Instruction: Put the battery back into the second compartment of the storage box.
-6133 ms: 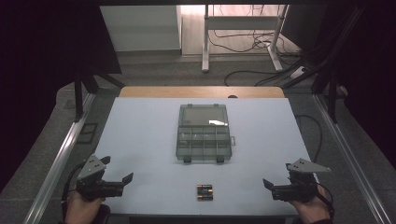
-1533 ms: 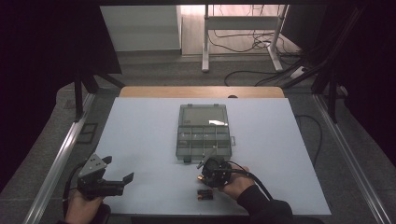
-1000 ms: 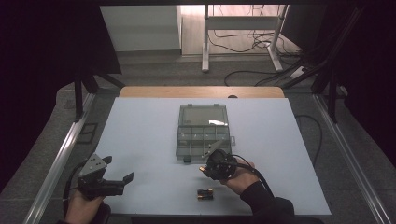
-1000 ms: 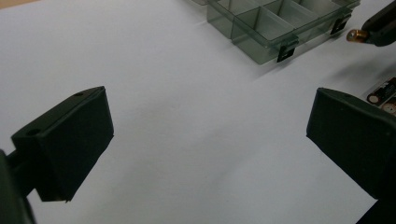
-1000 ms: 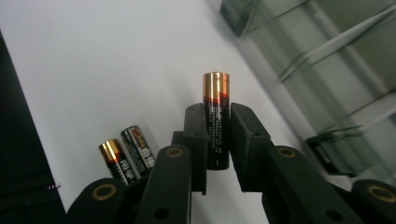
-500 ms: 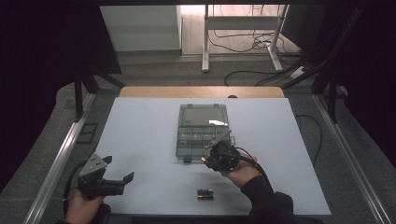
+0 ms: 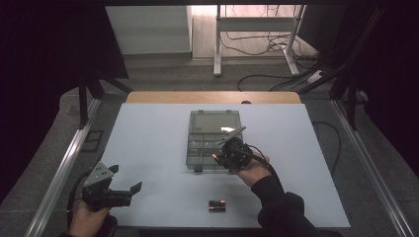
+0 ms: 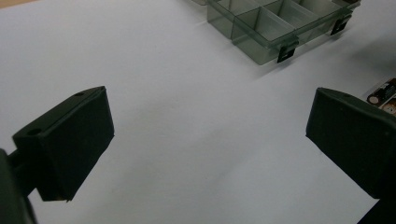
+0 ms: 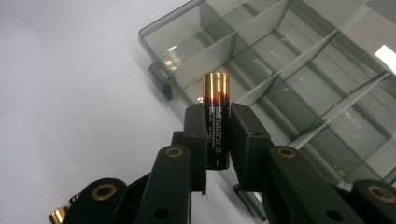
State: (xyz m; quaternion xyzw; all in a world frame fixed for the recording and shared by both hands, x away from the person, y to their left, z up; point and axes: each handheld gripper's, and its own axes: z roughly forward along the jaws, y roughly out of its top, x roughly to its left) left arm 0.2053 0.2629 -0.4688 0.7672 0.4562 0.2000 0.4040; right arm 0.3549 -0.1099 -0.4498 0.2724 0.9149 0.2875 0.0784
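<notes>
The right gripper [image 9: 217, 135] is clamped on a battery [image 9: 215, 123], its two black pads pressing the dark lower body while the gold-capped end stands up clear above them. In the high view this gripper [image 7: 220, 157] hangs over the near right part of the organizer box [image 7: 213, 123], which lies open near the middle of the table [image 7: 148, 138], its lid laid back toward the far edge. The battery is a small, rigid metal cylinder, light for such jaws but smooth-sleeved and round, so it will likely roll or twist if squeezed off-centre. The grip across the mid-body looks sound; the pads hold it flat on both sides. The box's compartments [image 9: 299, 93] are thin translucent plastic, stiff yet light, so a nudge could slide the whole box.

The left gripper [image 7: 118, 192] rests near the table's near left corner, jaws spread wide with nothing between them. Two more batteries [image 7: 217, 206] lie side by side, touching, close to the near edge.
</notes>
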